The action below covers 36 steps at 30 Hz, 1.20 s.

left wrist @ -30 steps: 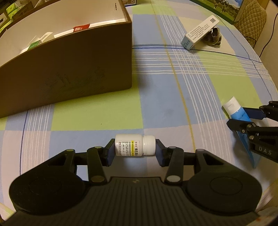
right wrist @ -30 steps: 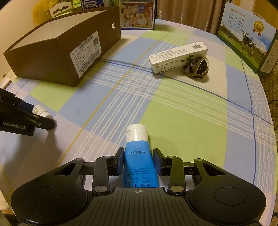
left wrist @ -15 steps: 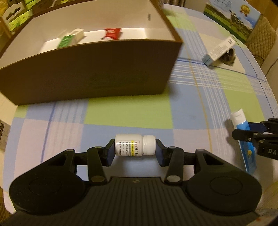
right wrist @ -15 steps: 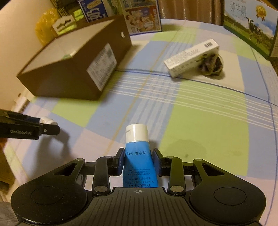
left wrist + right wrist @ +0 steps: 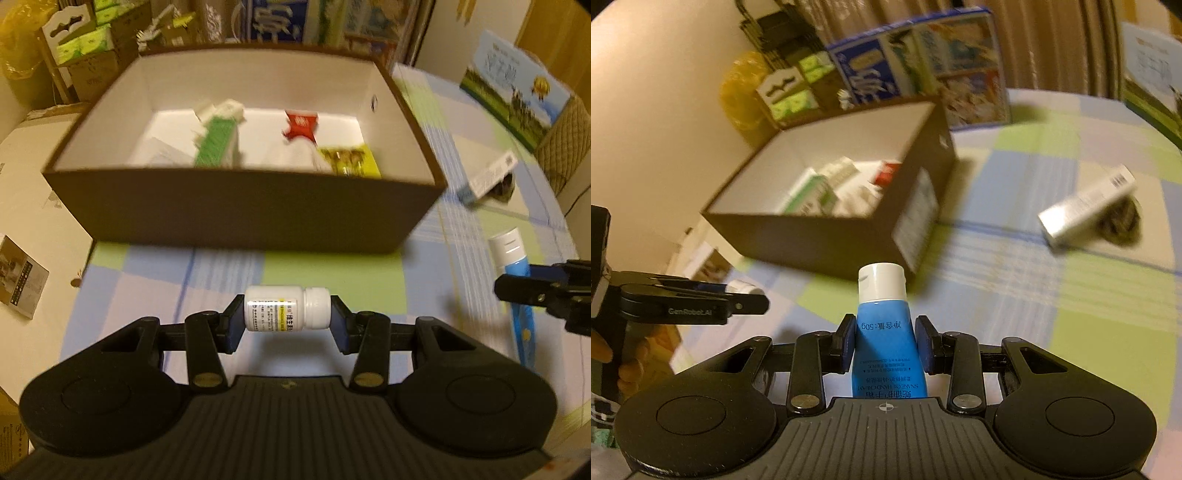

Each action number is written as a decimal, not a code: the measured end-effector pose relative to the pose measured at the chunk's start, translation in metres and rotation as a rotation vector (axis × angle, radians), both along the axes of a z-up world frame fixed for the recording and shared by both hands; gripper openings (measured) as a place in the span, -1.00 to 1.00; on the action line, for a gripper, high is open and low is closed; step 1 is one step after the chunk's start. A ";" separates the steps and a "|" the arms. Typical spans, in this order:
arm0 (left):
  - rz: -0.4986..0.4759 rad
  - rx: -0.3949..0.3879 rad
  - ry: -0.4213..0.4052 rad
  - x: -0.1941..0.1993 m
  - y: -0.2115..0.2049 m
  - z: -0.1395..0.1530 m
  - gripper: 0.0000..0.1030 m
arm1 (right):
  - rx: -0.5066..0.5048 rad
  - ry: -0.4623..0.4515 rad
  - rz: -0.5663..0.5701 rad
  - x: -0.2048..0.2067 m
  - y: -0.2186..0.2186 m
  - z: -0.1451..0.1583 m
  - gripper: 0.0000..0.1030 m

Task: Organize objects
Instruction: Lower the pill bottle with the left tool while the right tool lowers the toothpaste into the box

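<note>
Both hand-held grippers now nearer box (image 5: 236, 218): left (image 5: 287, 314) clamps bottle (image 5: 286, 308), right (image 5: 885, 347) clamps tube (image 5: 886, 332), probably for dropping in

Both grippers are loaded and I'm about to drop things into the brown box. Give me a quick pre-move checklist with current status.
1. Left gripper shut on the white pill bottle, held sideways by its ends: ok.
2. Right gripper shut on the blue tube, white cap forward: ok.
3. Brown box open at the top, with free floor near its left end: ok.
4. Left gripper above the box opening: not ok, it is short of the near wall.
5. The two grippers apart from each other: ok.
6. White carton out on the tablecloth, beside a dark object: not ok.
</note>
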<state>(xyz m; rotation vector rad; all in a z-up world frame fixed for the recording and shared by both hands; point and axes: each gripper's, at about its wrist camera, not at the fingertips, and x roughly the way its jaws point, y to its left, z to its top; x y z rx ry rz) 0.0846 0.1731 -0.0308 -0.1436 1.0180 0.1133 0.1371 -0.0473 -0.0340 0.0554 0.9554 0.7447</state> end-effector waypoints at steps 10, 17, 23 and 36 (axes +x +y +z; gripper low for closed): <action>0.040 0.030 -0.110 0.015 0.048 0.044 -0.20 | 0.099 -0.045 0.055 0.025 0.062 0.034 -0.39; 0.055 0.064 -0.163 0.036 0.081 0.063 -0.20 | 0.121 -0.115 0.052 0.050 0.098 0.054 -0.39; 0.043 0.077 -0.180 0.060 0.099 0.068 -0.20 | 0.110 -0.150 0.023 0.076 0.120 0.061 -0.39; -0.017 0.056 -0.138 0.130 0.114 0.050 -0.20 | -0.021 -0.158 -0.048 0.135 0.155 0.032 -0.39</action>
